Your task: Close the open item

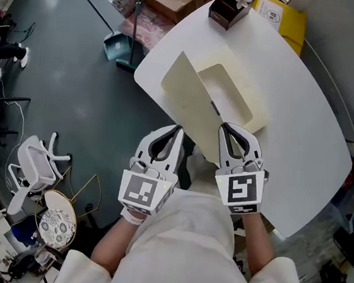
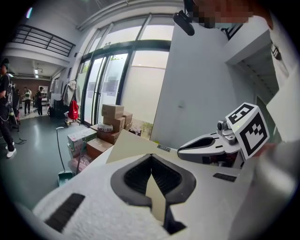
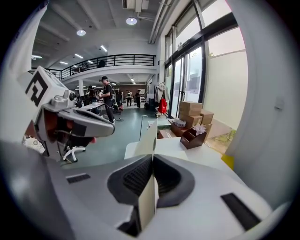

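Both left gripper [image 2: 151,161], right gripper [image 3: 152,159] fingers [image 2: 133,176] tight on lid [image 1: 191,104]; overhead contact seemingly hidden.

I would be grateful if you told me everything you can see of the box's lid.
The lid is a flat, plain cream panel that looks like thin card, with a small grey label near one edge. It stands open, tilted up along one side of the shallow cream box, which rests on the white table. The left claw and the right claw are each shut on its near edge.
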`<state>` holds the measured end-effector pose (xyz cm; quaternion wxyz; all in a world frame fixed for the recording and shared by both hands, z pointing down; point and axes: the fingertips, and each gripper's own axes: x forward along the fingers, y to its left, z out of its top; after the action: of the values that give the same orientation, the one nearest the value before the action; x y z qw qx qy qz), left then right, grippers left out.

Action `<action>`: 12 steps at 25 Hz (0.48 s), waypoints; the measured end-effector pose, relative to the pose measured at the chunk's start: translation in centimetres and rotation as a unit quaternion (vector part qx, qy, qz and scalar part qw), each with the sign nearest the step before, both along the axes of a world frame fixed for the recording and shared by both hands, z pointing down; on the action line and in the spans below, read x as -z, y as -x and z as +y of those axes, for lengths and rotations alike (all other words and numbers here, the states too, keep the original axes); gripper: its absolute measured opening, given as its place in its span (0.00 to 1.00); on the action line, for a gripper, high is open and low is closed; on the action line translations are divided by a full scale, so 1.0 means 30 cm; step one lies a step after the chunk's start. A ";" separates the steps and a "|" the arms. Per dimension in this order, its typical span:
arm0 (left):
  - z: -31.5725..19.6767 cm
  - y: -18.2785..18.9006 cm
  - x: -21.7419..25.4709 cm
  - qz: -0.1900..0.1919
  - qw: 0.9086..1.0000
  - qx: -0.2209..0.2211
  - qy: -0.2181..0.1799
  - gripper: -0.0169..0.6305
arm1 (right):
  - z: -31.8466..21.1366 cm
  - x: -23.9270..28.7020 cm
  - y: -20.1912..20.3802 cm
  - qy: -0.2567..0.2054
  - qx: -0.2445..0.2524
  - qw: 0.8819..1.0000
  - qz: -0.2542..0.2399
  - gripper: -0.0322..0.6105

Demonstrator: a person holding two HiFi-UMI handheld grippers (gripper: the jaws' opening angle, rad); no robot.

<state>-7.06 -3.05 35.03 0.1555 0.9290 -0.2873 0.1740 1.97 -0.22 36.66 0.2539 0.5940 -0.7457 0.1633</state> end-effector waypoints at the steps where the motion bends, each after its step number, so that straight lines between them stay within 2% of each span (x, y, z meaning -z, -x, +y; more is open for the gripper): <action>1: -0.010 -0.017 -0.001 -0.001 1.000 -0.002 0.000 0.06 | -0.004 -0.003 -0.012 0.001 -0.001 1.000 0.003 0.08; 12: -0.033 -0.151 -0.050 -0.011 0.999 -0.052 0.011 0.06 | -0.037 -0.092 -0.181 0.019 -0.030 0.999 0.025 0.11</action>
<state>-2.52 -4.05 36.54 0.1537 0.9388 -0.2386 0.1953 7.41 -1.34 39.43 0.2785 0.6148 -0.7179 0.1704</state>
